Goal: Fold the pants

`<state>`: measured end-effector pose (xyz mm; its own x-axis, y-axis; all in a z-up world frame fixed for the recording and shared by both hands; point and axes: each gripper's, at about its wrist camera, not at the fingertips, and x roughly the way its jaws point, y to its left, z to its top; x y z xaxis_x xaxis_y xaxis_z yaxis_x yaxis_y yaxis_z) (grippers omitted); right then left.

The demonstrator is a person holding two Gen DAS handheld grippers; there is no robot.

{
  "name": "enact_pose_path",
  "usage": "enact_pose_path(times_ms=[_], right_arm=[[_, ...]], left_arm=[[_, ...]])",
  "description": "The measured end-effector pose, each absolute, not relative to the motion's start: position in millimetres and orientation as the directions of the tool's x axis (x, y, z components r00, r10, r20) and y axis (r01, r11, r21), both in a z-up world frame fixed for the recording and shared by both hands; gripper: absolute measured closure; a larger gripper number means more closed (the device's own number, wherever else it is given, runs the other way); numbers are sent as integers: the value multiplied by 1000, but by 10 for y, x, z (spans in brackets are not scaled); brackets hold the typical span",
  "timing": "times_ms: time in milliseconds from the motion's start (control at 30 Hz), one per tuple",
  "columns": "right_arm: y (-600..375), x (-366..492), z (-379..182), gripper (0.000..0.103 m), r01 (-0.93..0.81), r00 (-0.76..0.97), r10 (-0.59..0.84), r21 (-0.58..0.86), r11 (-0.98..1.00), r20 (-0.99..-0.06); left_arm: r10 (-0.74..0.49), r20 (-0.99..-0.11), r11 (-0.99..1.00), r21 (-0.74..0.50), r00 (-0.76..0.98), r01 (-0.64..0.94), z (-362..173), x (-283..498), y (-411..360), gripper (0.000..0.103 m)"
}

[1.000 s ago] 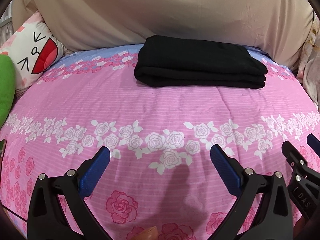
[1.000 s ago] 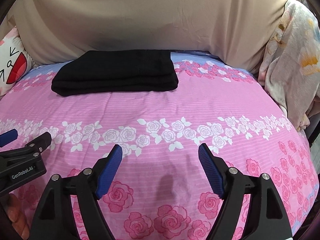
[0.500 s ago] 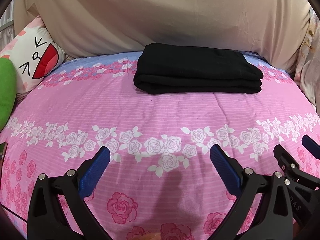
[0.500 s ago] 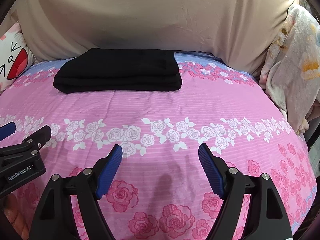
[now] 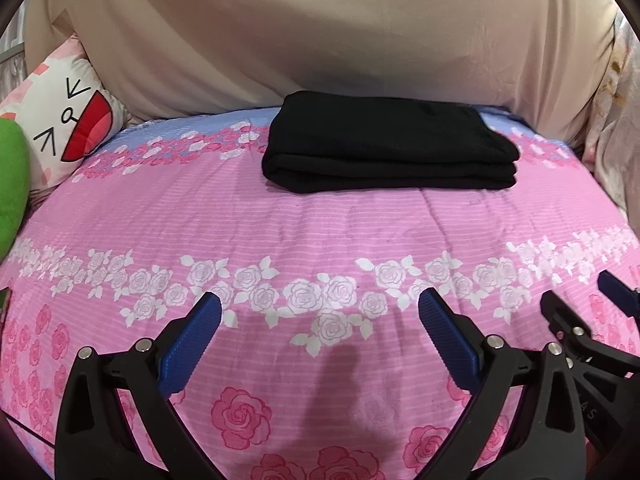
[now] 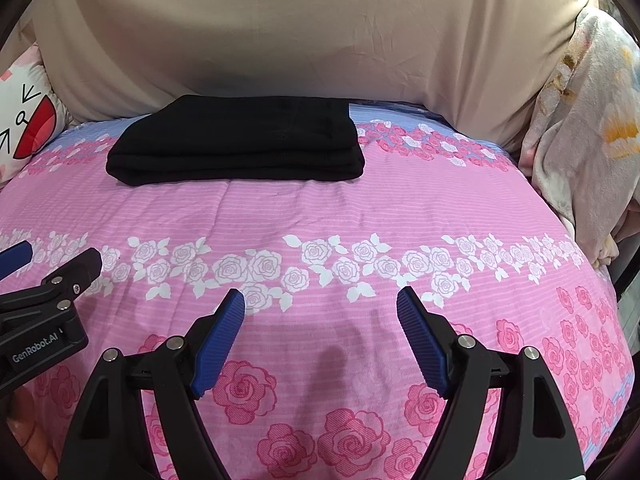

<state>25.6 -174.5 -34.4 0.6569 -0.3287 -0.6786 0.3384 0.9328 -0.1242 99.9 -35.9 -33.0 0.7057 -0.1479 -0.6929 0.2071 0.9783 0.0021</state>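
The black pants (image 5: 390, 142) lie folded into a neat flat stack at the far side of the pink rose-print bed cover (image 5: 320, 232), near the beige fabric behind. They show as the same stack of pants (image 6: 236, 142) in the right wrist view. My left gripper (image 5: 320, 320) hovers well short of them over the near part of the bed, jaws wide apart and empty. My right gripper (image 6: 320, 312) is likewise open and empty, beside the left one. Each gripper's tip shows at the edge of the other's view.
A large beige cloth (image 5: 320, 32) rises behind the pants. A cartoon-face pillow (image 5: 68, 128) and a green plush (image 5: 12, 184) sit at the left. A pale floral blanket (image 6: 588, 120) is bunched at the right edge of the bed.
The left view has tilted slightly, so the pants sit a little lower in the picture. The pants and both grippers' jaws are unchanged.
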Motion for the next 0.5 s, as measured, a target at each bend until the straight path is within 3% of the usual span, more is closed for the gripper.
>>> enact_pose_path(times_ms=[200, 500], right_arm=[[-1750, 260, -360, 27, 338, 655, -326, -121, 933, -682], [-1729, 242, -379, 22, 323, 654, -287, -85, 943, -700]], left_arm=[[-175, -678, 980, -51, 714, 192, -316, 1008, -276, 6], [-93, -732, 983, 42, 675, 181, -424, 1069, -399, 6]])
